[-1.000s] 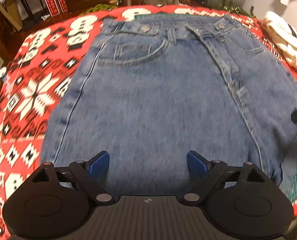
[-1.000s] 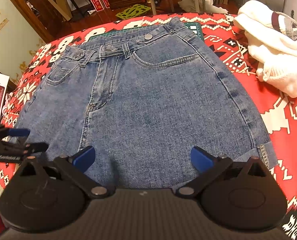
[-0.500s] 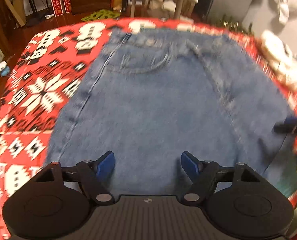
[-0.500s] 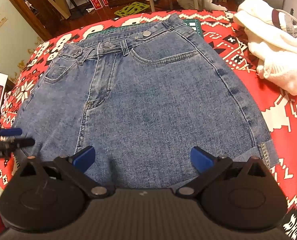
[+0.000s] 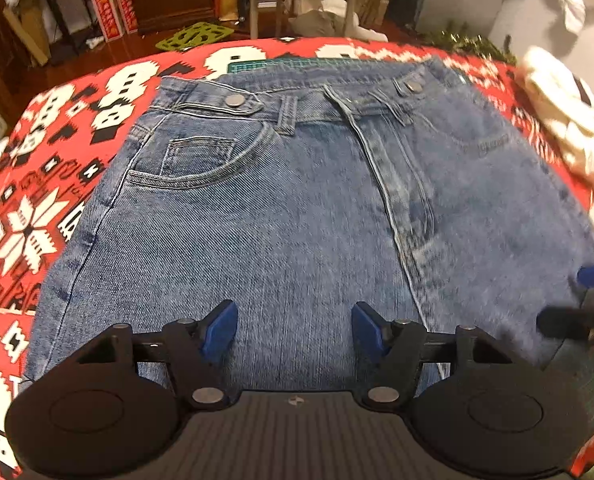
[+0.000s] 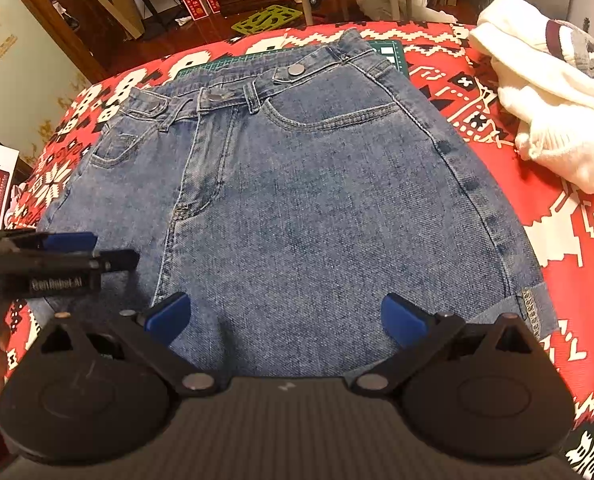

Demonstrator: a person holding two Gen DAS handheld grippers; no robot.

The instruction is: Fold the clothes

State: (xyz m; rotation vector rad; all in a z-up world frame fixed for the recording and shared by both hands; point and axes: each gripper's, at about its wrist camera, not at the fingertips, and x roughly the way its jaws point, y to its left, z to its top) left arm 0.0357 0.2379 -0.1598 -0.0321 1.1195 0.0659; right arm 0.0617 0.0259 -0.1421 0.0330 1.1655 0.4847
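Note:
Blue denim shorts lie flat on the red patterned table cover, waistband at the far side and hems toward me. My left gripper hovers open over the near hem of the left leg, nothing between its blue pads. Open too, my right gripper hangs over the near hem of the right leg. Each gripper shows in the other's view: the right one at the right edge, the left one at the left edge.
A pile of white clothes lies on the cover to the right of the shorts. A green cutting mat peeks out under the waistband. Chairs, boxes and a dresser stand on the floor beyond the table.
The left gripper has moved forward and right over the shorts, nearer to the right gripper, and its jaws have narrowed slightly. The right gripper has barely moved.

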